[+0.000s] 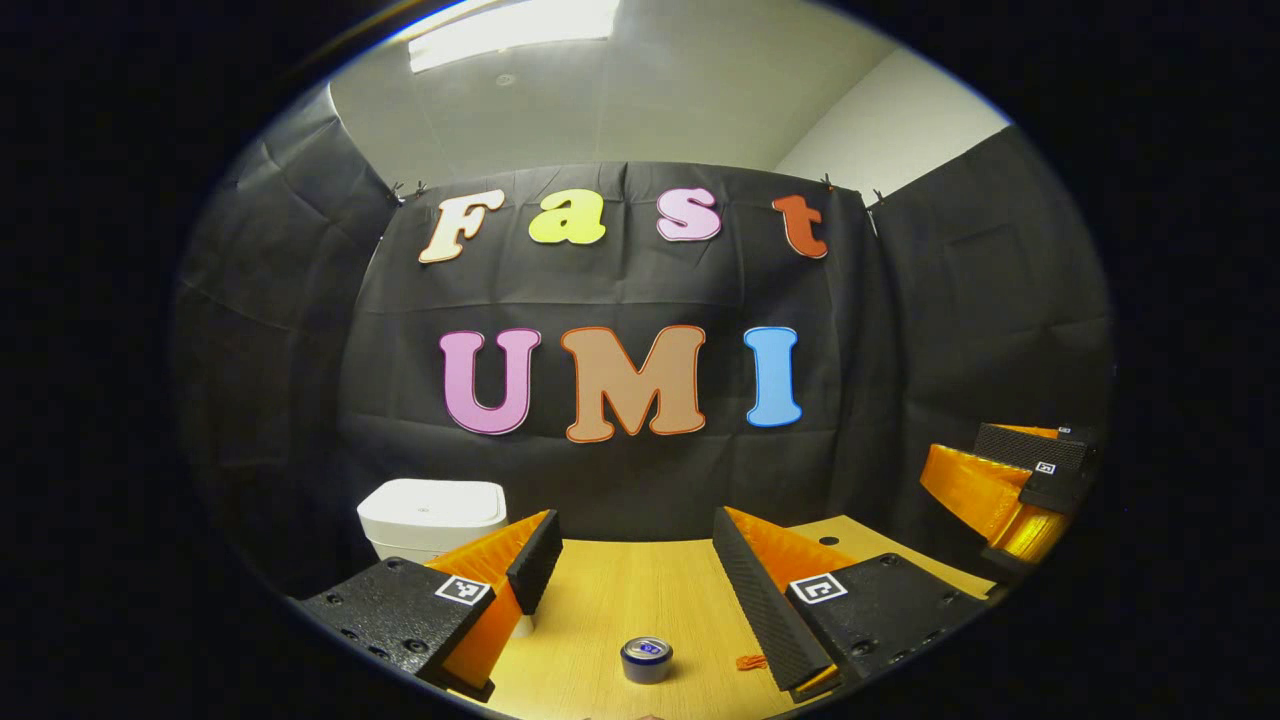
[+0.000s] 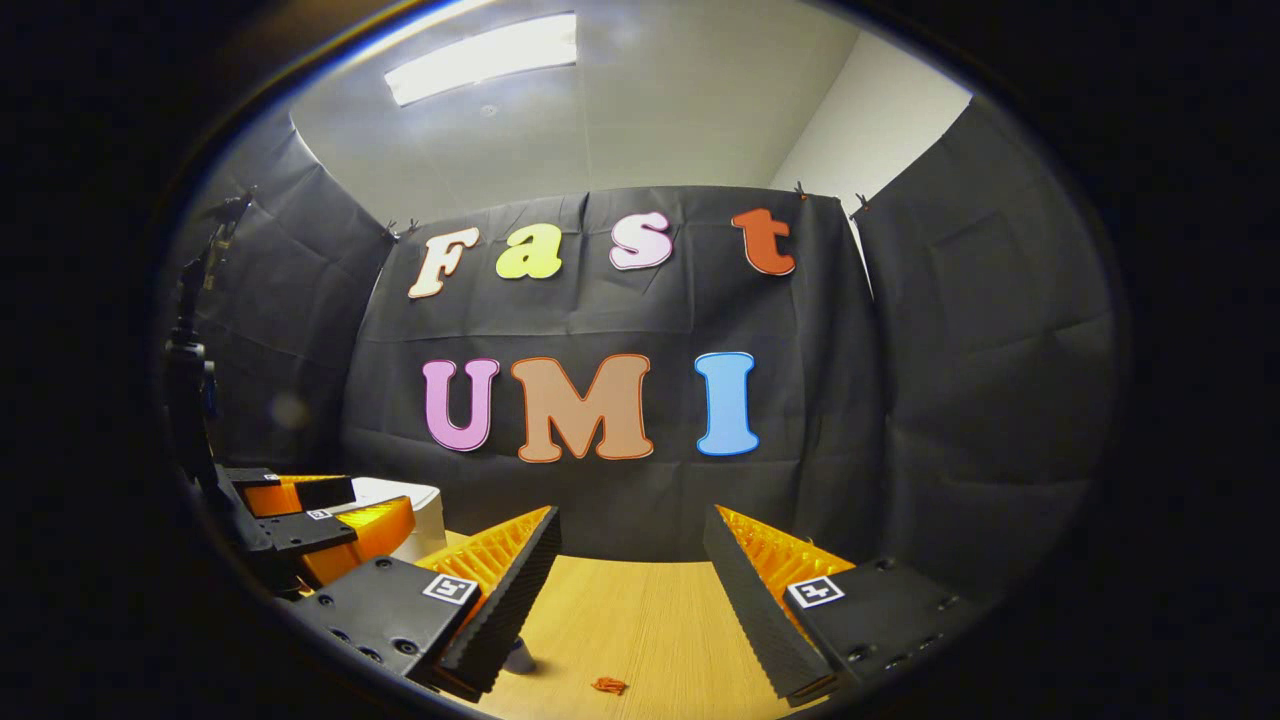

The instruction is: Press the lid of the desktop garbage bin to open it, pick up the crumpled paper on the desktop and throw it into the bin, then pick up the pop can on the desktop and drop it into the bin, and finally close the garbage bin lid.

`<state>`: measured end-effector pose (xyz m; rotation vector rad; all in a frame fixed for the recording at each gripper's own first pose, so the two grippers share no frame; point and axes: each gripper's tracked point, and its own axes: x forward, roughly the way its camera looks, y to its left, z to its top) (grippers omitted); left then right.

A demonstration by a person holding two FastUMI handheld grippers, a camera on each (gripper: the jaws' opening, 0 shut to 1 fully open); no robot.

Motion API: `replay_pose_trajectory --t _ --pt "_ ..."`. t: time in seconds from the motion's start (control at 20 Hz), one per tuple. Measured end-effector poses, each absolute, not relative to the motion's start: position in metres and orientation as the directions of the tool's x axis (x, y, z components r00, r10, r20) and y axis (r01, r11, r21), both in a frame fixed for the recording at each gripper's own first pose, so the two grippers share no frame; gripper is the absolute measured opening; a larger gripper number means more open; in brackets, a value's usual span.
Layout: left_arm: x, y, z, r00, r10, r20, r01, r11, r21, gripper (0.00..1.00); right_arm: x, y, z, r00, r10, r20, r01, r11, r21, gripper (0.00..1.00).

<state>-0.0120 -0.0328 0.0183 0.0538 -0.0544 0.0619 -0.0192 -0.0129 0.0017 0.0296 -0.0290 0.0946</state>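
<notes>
Light wooden table [image 1: 610, 600]. White bin [image 1: 432, 515], lid shut, at far left edge; can [image 1: 646, 659] upright mid-table; small orange scrap [image 1: 751, 661] just beside it.

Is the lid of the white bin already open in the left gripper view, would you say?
No, the lid lies flat and closed on the white bin.

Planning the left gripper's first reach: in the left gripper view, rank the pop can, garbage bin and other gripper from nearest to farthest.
1. pop can: on the table between the left gripper fingers, low centre.
2. garbage bin: lid closed, behind the left-hand finger.
3. right gripper: far right.
</notes>
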Motion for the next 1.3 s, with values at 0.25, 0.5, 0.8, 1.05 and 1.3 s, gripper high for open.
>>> replay_pose_trajectory --t 0.25,0.5,0.8,1.05,1.3 --pt "-0.009 -0.034 0.014 0.995 0.095 0.045 -0.097 0.993 0.061 0.9 -0.012 -0.018 -0.004 0.99 0.135 0.025 -0.136 0.991 0.02 0.96" --pt "-0.006 -0.038 0.011 0.991 0.132 0.024 -0.134 0.989 0.057 0.14 -0.006 -0.029 -0.009 0.981 0.196 0.018 -0.196 0.98 0.026 0.96" --pt "-0.004 -0.028 0.024 0.985 0.17 0.037 -0.173 0.982 0.08 0.0 -0.007 -0.045 -0.008 0.979 0.2 0.033 -0.201 0.979 0.038 0.96" --pt "0.011 0.011 0.055 0.976 0.204 0.073 -0.212 0.97 0.12 0.0 -0.008 -0.047 -0.007 0.983 0.175 0.05 -0.176 0.984 0.027 1.0" --pt "0.039 0.081 0.076 0.958 0.275 0.079 -0.28 0.958 0.057 0.0 -0.005 -0.036 -0.015 0.99 0.136 0.032 -0.137 0.99 0.021 0.96"
